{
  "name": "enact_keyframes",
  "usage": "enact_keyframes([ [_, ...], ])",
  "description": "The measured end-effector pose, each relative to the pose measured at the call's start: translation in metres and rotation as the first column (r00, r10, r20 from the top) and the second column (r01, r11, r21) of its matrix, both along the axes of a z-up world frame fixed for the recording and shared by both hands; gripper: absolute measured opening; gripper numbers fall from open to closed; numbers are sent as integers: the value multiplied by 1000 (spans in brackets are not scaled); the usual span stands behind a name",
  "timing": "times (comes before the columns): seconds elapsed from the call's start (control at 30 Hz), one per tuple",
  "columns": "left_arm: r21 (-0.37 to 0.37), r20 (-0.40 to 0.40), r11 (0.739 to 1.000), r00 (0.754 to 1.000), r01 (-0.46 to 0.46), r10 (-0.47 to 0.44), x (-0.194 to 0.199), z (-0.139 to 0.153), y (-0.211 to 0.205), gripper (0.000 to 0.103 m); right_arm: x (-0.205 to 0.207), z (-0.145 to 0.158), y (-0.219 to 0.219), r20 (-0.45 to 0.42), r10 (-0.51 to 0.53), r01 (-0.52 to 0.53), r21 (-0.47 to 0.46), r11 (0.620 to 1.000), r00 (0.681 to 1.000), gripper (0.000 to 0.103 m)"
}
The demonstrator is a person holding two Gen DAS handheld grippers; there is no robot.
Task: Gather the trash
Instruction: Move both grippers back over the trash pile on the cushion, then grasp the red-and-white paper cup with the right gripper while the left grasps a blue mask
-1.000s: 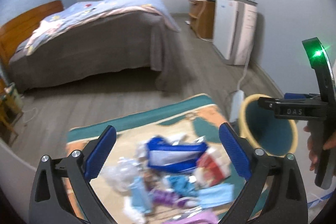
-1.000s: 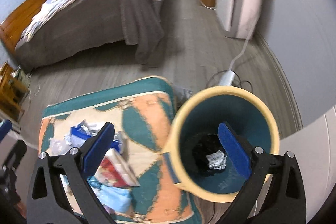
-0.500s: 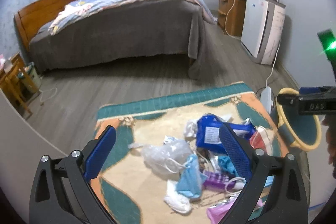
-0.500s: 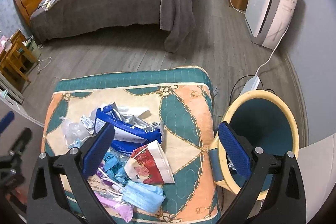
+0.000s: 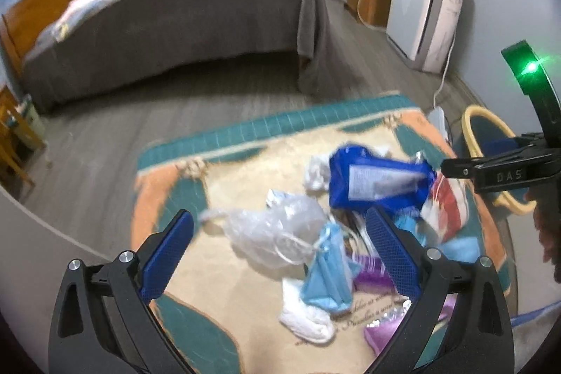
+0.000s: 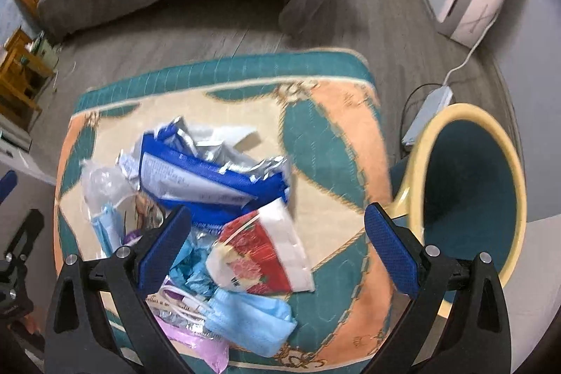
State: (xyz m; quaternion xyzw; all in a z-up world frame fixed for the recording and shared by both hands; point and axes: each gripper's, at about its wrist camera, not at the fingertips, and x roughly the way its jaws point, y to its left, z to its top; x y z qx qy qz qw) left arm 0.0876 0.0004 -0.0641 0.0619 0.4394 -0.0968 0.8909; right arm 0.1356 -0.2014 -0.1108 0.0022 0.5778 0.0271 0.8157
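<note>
From your left wrist view, your left claw [image 5: 278, 255] hangs over the trash heap with its blue pads spread wide and nothing between them. Just beyond the pads lie a crumpled clear plastic bag [image 5: 277, 233] and a light blue face mask [image 5: 328, 272], with a white wad of tissue [image 5: 305, 318] nearer you. Farther right sits a blue foil snack wrapper [image 5: 377, 181], all on the teal, orange and cream patterned mat [image 5: 168, 184]. The yellow-rimmed teal bin [image 5: 471, 125] stands at the far right, just off the mat's edge, partly hidden by your other tool.

From your right wrist view, your right claw [image 6: 277, 256] is also spread apart and empty, poised above a red and white paper packet [image 6: 263, 255] that rests against the blue wrapper. A second light blue face mask [image 6: 250, 316] lies nearer you, touching the packet. The bin is to the right, beside the mat.

You appear to be at the reach-for-a-piece stage; nothing is gripped yet. Next, lower one claw onto a single loose item, close firmly, then carry it right to the bin
</note>
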Motion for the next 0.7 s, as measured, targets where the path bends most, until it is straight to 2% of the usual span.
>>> enact_keyframes([
  [0.13, 40, -62, 999, 998, 28, -25, -1, -19, -4, 97, -2, -13, 6, -47, 14, -14, -5, 1000, 999, 97],
  [0.43, -23, -159, 1000, 987, 15, -18, 2, -43, -4, 95, -2, -39, 20, -151, 23, -20, 23, 1000, 988, 97],
  [0.47, -21, -165, 999, 986, 30, -33, 1, -45, -7, 95, -2, -42, 22, -159, 29, -28, 13, 1000, 987, 96],
  [0.53, -16, -185, 998, 981, 55, -57, 2, -50, -13, 94, -2, -45, 26, -168, 51, -54, -16, 998, 984, 87],
  [0.57, -17, -203, 998, 977, 67, -69, 2, -55, -16, 94, -2, -46, 28, -173, 61, -68, -34, 997, 983, 79],
  [0.7, -27, -265, 996, 960, 89, -93, 5, -69, -23, 73, -3, -44, 28, -178, 73, -81, -37, 996, 981, 76],
])
